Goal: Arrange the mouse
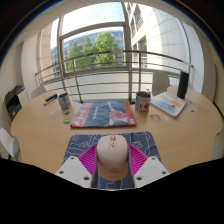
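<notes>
The tool [113, 172] has its two fingers spread, the magenta pads [88, 160] facing inward, and the mouse [113, 152] sits between them. Whether both pads actually press on its flanks cannot be told; the pads look close to or touching its sides, and the mouse appears to rest on the mouse mat [110, 143] at the near edge of the worktop [40, 130].

The mouse is a pale, rounded shell, likely light and rigid, with a smooth curved top that would let a grip slide. The safest hold is probably low on its two side walls, around the middle of its length, where the flanks run nearly parallel. A gentle squeeze should do, since the buttons and wheel at the front are the delicate parts.

Beyond the mat, toward the middle of the worktop, lies a reddish book [102, 113]. A can [143, 101] stands to the right of it, another can [64, 102] to the left, and papers [168, 104] lie near the far right edge. A railing and windows rise behind the far edge.
</notes>
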Demonstrator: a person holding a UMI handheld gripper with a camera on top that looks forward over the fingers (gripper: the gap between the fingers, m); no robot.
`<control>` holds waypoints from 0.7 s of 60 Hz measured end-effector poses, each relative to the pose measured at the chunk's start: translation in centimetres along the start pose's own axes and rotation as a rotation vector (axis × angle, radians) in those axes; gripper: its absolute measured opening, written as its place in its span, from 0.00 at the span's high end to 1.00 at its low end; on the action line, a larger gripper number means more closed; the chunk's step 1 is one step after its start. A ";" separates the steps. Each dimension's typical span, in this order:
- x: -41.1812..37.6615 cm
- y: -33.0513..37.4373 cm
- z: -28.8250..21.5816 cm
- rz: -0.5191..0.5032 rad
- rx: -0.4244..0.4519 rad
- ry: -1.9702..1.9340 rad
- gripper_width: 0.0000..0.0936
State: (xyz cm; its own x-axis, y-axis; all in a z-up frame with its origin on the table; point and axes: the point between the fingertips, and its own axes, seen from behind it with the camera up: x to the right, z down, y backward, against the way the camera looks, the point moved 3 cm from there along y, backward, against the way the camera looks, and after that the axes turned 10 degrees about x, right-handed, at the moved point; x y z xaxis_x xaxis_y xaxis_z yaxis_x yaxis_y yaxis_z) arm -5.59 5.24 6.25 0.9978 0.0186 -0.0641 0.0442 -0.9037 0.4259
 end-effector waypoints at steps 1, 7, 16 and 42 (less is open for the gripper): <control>-0.1 -0.4 0.8 0.001 -0.016 0.002 0.56; 0.1 -1.9 4.3 0.018 -0.068 0.034 0.49; 0.3 -1.0 4.3 0.058 -0.076 0.073 0.21; -2.1 17.1 -1.3 0.107 0.021 0.095 0.10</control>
State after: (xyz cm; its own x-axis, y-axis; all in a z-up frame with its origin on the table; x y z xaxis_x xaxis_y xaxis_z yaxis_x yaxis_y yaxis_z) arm -6.88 -9.68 14.87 0.9970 -0.0388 0.0668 -0.0627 -0.9115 0.4066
